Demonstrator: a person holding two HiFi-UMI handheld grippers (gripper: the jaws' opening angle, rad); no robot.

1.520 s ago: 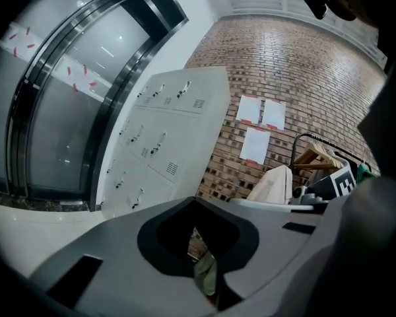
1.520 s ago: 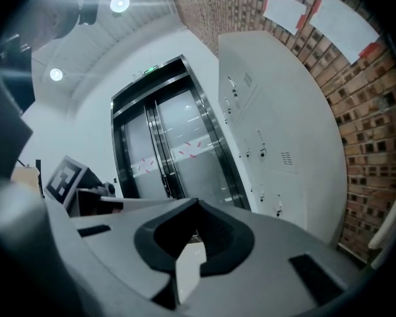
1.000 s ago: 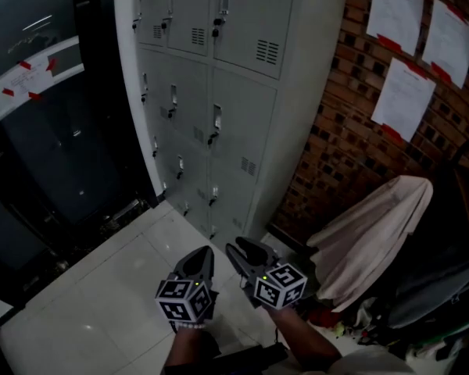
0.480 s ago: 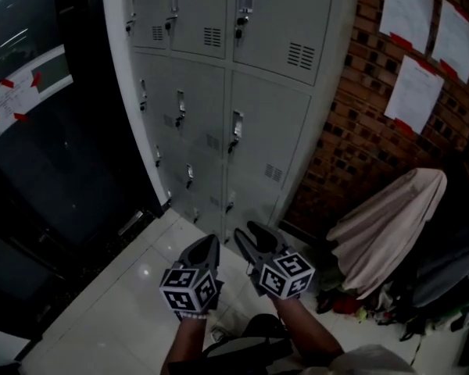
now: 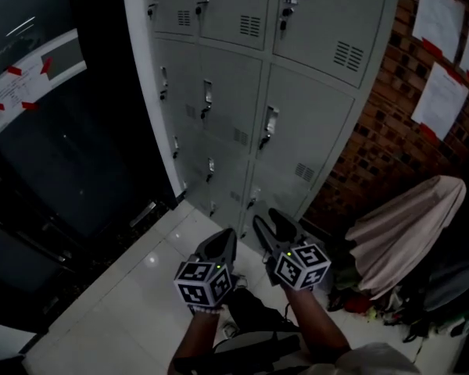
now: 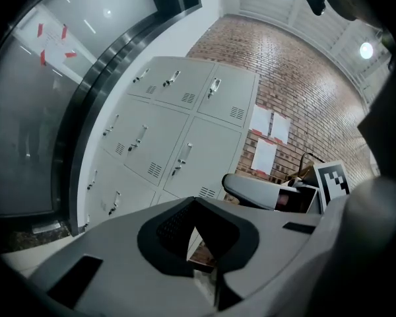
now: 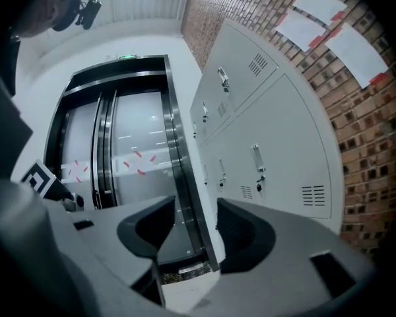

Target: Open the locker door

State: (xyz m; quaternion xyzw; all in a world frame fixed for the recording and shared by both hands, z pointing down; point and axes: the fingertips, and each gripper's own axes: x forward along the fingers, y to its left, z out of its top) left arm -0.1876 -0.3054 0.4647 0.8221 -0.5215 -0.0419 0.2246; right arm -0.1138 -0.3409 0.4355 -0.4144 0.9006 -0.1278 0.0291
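A bank of grey metal lockers [image 5: 297, 131] stands ahead, every door closed, each with a small upright handle [image 5: 269, 126]. Both grippers hang low in front of it and touch nothing. My left gripper [image 5: 221, 243] points at the lockers with its jaws shut and empty; the left gripper view has the locker doors [image 6: 178, 124] beyond its tips [image 6: 195, 200]. To its right, my right gripper [image 5: 275, 223] has its jaws opening with nothing between them. Through that gap [image 7: 197, 207] the right gripper view shows the locker side [image 7: 270, 144].
A brick wall [image 5: 391, 131] with taped papers [image 5: 442, 100] runs right of the lockers. Below it a beige cloth [image 5: 402, 225] covers something bulky. Dark glass doors [image 5: 55, 155] fill the left. A dark bag [image 5: 250, 311] lies on the white tiled floor [image 5: 125, 303].
The lockers have come nearer and fill more of the head view. Both grippers have shifted slightly right and stay low, pointing at the lockers.
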